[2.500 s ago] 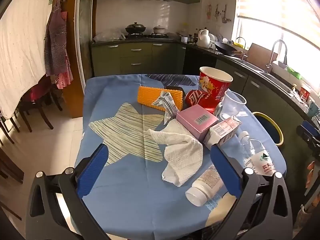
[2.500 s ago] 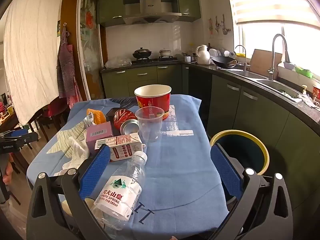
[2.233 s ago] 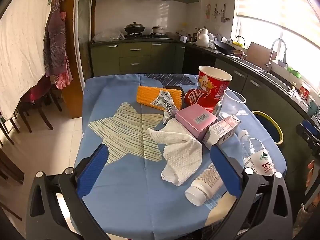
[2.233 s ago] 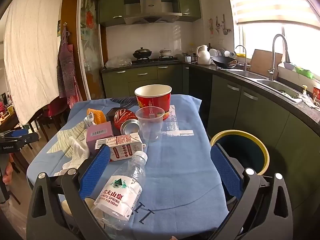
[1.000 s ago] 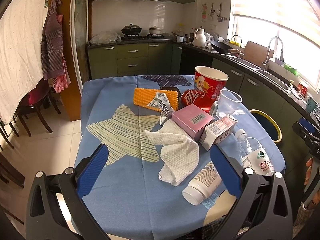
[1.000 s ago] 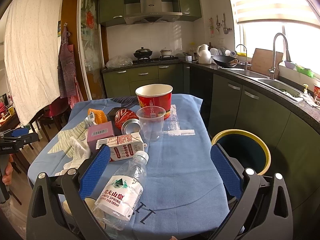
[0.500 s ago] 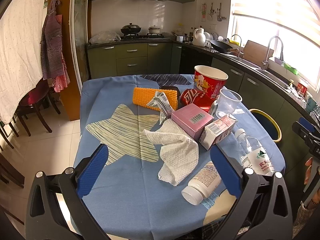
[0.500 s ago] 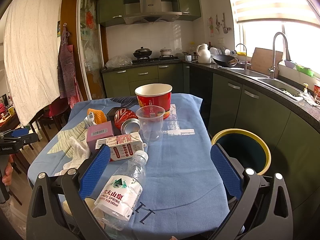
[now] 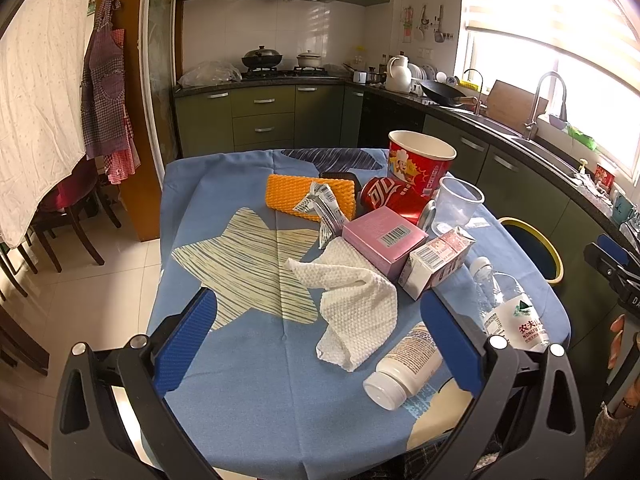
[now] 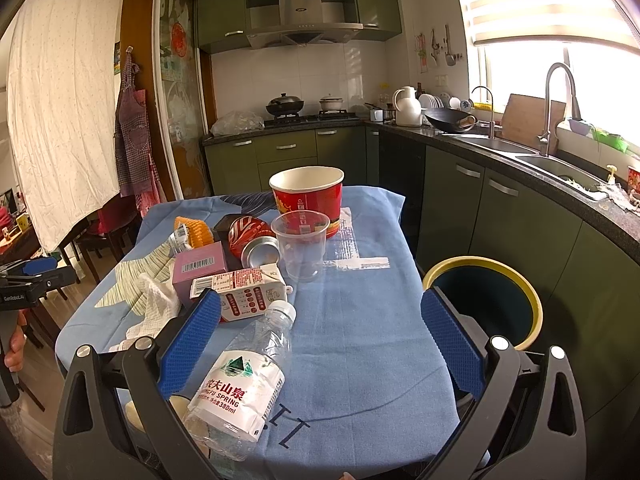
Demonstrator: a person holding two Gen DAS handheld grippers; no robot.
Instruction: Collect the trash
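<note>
Both grippers, left (image 9: 318, 338) and right (image 10: 320, 336), gape wide, holding nothing. Bottle (image 10: 240, 376) lies bottom left, base cut off by a finger; carton (image 10: 240, 290), cup (image 10: 301, 245), tub (image 10: 307, 196) behind; bin (image 10: 486, 304) lower right, partly hidden.

My table wears a matt blue cloth (image 9: 240, 360). On it lie a white paper towel (image 9: 352, 300) with a bumpy quilted weave, an orange foam net (image 9: 288, 196), a glossy pink cardboard box (image 9: 384, 236) and a clear plastic bottle (image 10: 244, 368) with a shiny printed label. The red can (image 10: 252, 236) looks like metal — its bare end gleams. My tongs' finger pads (image 10: 192, 336) are blue and finely ribbed — the frames around them smooth black plastic.
</note>
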